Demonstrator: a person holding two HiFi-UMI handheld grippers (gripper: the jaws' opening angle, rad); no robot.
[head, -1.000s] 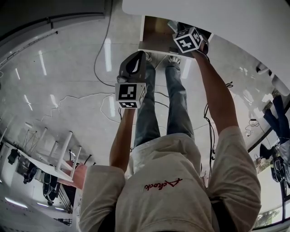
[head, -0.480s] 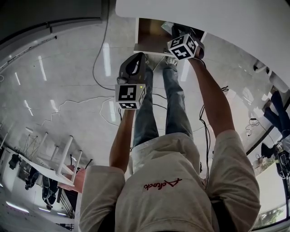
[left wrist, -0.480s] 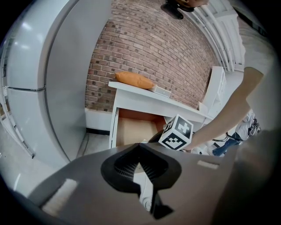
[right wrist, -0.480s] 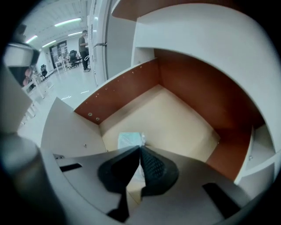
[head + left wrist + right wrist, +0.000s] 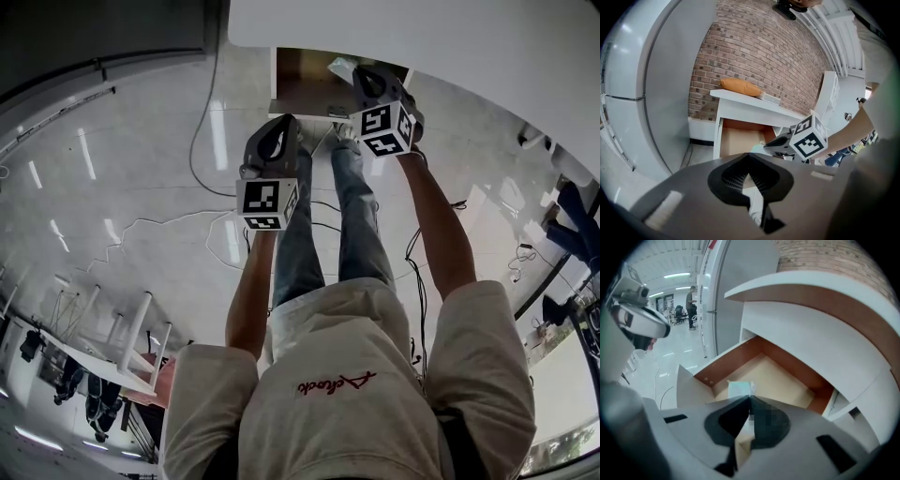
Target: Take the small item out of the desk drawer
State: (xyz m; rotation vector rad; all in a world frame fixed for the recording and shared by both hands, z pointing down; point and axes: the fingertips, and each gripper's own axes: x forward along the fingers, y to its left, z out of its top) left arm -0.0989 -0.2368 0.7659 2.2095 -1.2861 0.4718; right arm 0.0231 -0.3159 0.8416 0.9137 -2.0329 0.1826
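right tool (image 5: pixel 749 400) pinches the pale packet (image 5: pixel 739 389), its length along the jaws.

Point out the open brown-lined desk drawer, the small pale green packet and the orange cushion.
brown-lined desk drawer (image 5: pixel 777 376): right gripper view, bare floor.
pale green packet (image 5: pixel 739 389): right gripper view, upper face.
orange cushion (image 5: pixel 739 87): left gripper view, middle.

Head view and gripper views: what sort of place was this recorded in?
Probably a big lab or workshop hall with a mock room corner: a brick wall behind a white desk with an open drawer, loose cables on a glossy floor, and strip lights over a long hall.
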